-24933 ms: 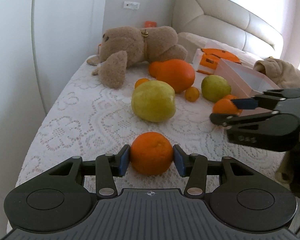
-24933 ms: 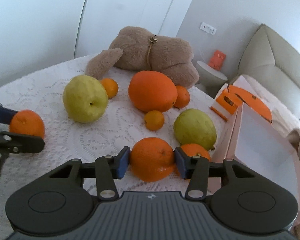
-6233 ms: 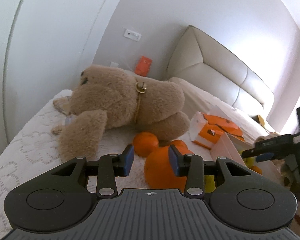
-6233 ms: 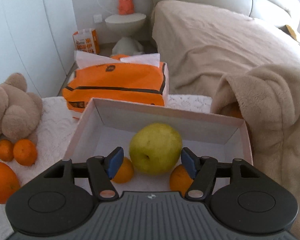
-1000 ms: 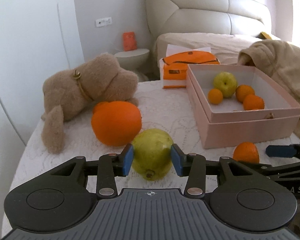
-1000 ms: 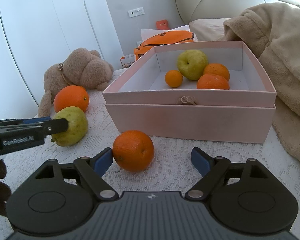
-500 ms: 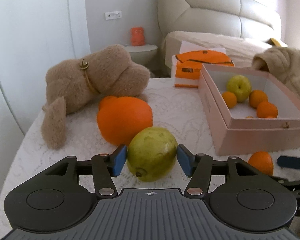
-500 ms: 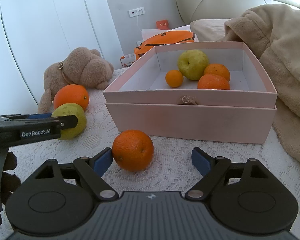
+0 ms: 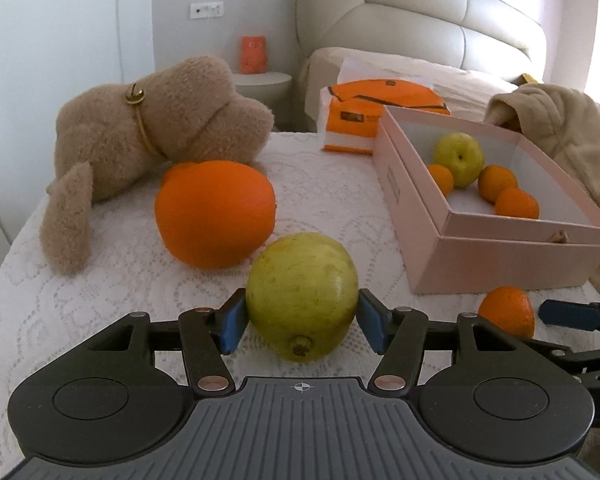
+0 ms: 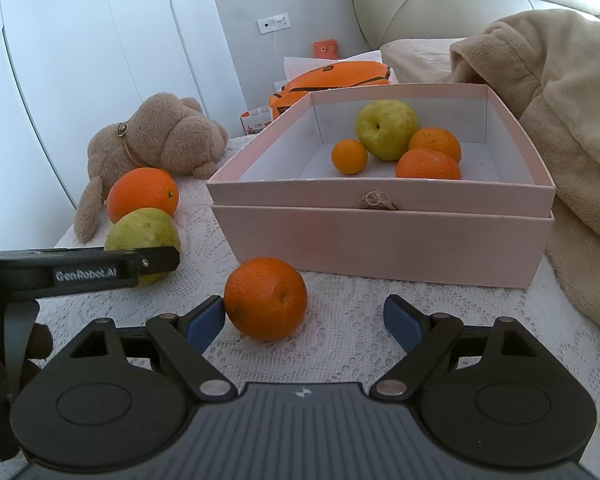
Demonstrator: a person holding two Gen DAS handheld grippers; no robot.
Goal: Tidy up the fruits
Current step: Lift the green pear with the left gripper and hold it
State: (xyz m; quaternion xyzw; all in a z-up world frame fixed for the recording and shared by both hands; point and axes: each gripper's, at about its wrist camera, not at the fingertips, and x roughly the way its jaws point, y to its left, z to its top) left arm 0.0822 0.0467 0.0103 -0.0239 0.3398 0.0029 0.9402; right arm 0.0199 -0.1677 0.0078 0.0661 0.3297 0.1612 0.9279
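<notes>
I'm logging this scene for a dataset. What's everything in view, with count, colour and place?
Box: one, pink, on the lace cloth.
Fruit in box: one green, three orange.
Green fruit: one, between the left tongs.
Big orange: one, behind it.
Orange: one, before the box.
Teddy bear: one, tan, far left.
Tissue pack: one, orange, behind box.
Blanket: beige, right.
Left tongs: opening around the green fruit.
Right tongs: open, around the orange.

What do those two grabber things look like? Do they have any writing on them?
Both are black plastic. The left gripper and right gripper each have two thin fingers with blue pads, silver rivets at the joints, two round discs behind them and a ribbed grey base. From the side, the left one shows white lettering reading GenRobot.AI. No cables or sleeves are visible.
</notes>
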